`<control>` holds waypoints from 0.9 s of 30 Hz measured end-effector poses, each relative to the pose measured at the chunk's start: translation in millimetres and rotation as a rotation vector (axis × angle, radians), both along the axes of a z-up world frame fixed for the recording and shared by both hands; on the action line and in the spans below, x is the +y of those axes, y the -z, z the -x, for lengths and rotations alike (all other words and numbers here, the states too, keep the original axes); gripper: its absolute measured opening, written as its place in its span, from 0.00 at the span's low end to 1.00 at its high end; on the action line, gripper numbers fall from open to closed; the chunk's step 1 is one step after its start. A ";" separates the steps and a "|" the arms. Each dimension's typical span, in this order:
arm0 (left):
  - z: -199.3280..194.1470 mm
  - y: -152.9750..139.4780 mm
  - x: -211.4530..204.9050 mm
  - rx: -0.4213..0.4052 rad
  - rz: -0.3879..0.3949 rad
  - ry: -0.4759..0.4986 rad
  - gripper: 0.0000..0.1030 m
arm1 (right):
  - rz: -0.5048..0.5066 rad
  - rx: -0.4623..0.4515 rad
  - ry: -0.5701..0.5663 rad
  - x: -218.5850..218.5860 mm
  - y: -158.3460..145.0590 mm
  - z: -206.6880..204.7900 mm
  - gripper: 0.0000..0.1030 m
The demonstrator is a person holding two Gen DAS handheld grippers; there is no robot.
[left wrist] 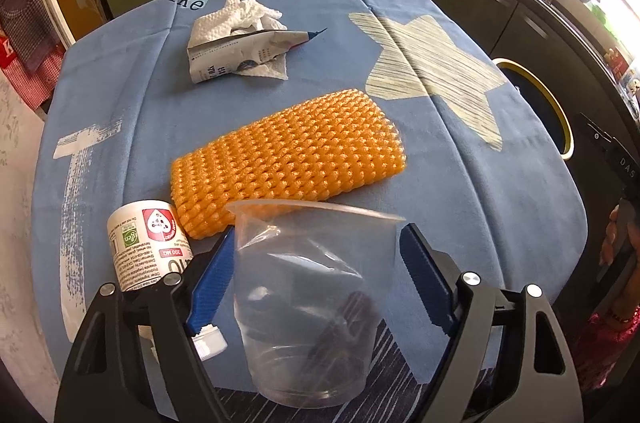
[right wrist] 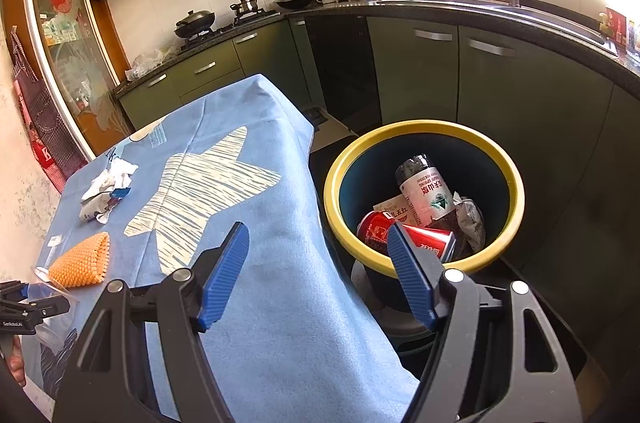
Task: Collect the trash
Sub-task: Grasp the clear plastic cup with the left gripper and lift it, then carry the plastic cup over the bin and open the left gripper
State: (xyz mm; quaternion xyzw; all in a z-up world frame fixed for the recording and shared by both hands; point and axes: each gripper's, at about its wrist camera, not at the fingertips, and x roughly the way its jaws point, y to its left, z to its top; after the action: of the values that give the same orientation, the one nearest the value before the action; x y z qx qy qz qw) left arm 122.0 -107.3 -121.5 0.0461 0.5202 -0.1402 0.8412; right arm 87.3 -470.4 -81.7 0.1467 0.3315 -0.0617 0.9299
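Observation:
A clear plastic cup stands upright on the blue tablecloth, between the blue pads of my left gripper. The pads sit close beside its rim with a thin gap on each side. Beside the left finger stand a white pill bottle and a small white cap. An orange foam net lies just beyond the cup, and a crumpled tissue with a wrapper lies farther back. My right gripper hangs open and empty over the table's edge, next to the yellow-rimmed bin.
The bin holds a red can, a bottle and wrappers. It stands on the floor right of the table, in front of green cabinets. A person's hand shows at the right edge.

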 end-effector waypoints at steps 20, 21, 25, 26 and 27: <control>11.9 -41.0 -37.3 -0.064 0.049 0.158 0.70 | -0.008 -0.015 0.063 -23.1 -2.9 12.6 0.66; 11.3 -45.5 -45.4 -0.073 0.058 0.181 0.70 | -0.001 -0.013 0.078 -27.1 -2.6 15.0 0.66; 4.4 -56.9 -82.6 -0.090 0.095 0.271 0.70 | 0.005 -0.005 0.135 -46.7 0.6 25.5 0.67; 1.1 -58.7 -95.8 -0.089 0.104 0.299 0.70 | 0.005 -0.004 0.149 -51.9 1.4 28.2 0.67; -1.1 -59.6 -106.2 -0.089 0.107 0.320 0.70 | 0.003 -0.002 0.166 -58.2 2.5 31.3 0.67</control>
State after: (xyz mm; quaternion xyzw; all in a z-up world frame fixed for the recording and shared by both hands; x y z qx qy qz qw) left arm 123.1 -213.5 -61.8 0.0895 0.4601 -0.2978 0.8317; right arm 56.0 -528.6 -84.2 0.1721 0.3173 -0.1389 0.9222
